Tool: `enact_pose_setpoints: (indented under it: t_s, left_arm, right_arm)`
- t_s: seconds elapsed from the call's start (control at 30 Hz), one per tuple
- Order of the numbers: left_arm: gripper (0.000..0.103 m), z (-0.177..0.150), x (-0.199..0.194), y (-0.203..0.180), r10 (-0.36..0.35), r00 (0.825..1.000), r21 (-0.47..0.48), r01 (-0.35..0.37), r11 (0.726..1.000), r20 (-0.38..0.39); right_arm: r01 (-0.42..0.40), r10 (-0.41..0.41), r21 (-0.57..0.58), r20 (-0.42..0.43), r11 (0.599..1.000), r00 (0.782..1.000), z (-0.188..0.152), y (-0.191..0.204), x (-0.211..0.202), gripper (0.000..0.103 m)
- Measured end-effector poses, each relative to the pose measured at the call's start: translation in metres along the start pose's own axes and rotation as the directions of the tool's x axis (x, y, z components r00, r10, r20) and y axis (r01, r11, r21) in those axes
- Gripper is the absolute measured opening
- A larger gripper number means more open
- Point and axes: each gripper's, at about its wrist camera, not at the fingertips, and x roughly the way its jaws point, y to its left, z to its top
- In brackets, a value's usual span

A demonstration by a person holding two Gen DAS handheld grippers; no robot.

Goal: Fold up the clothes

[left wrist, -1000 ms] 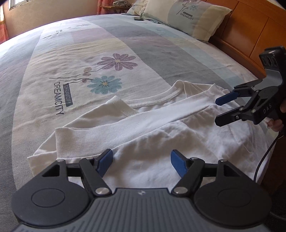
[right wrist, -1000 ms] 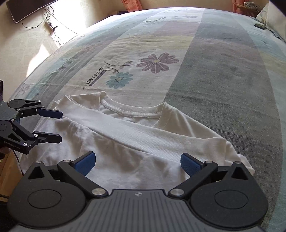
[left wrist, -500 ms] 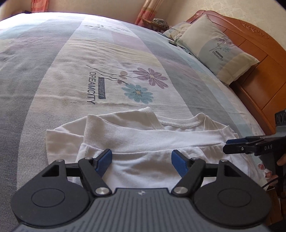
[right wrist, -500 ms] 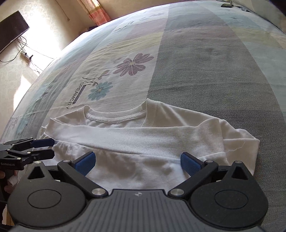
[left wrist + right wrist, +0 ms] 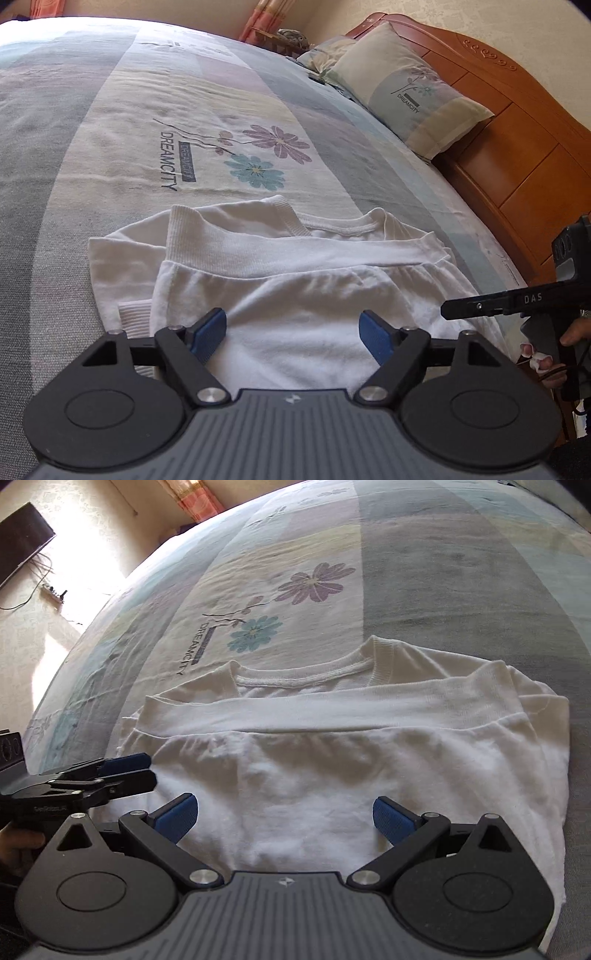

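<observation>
Lying on the bed point(image 5: 110, 122) near its front edge, the white shirt point(image 5: 332, 768) looks soft, light, floppy. I'd pinch its near corners. Left gripper point(image 5: 293, 334) is opening, right gripper point(image 5: 284, 814) spread, both empty.

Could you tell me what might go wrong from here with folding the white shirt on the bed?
1. The white shirt lies at the near edge of the bed, so a pull toward the person could drag it off.
2. The sleeve folded across the chest lies loose and may slip out of place when the hem is lifted.
3. The left tongs, opening with nothing gripped, and the right tongs are close together and could collide.
</observation>
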Motion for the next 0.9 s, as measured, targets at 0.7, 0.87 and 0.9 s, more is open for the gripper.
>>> enact_pose_setpoints:
  t_s: [0.7, 0.87, 0.9]
  left_arm:
    - [0.087, 0.014, 0.004, -0.036, 0.061, 0.997, 0.077, -0.057, 0.995, -0.053]
    - [0.087, -0.001, 0.013, -0.051, 0.215, 0.973, -0.005, -0.217, 0.976, -0.086]
    - [0.087, -0.006, 0.013, -0.054, 0.246, 0.965, -0.024, -0.248, 0.968, -0.087]
  right_arm:
    - [0.100, -0.092, -0.121, 0.068, 0.988, 0.993, -0.018, 0.004, -0.023, 0.103]
    - [0.002, 0.009, -0.196, 0.055, 0.981, 0.998, -0.004, -0.009, -0.017, 0.103]
    - [-0.010, 0.018, -0.214, 0.037, 0.977, 0.999, -0.003, -0.013, -0.013, 0.103]
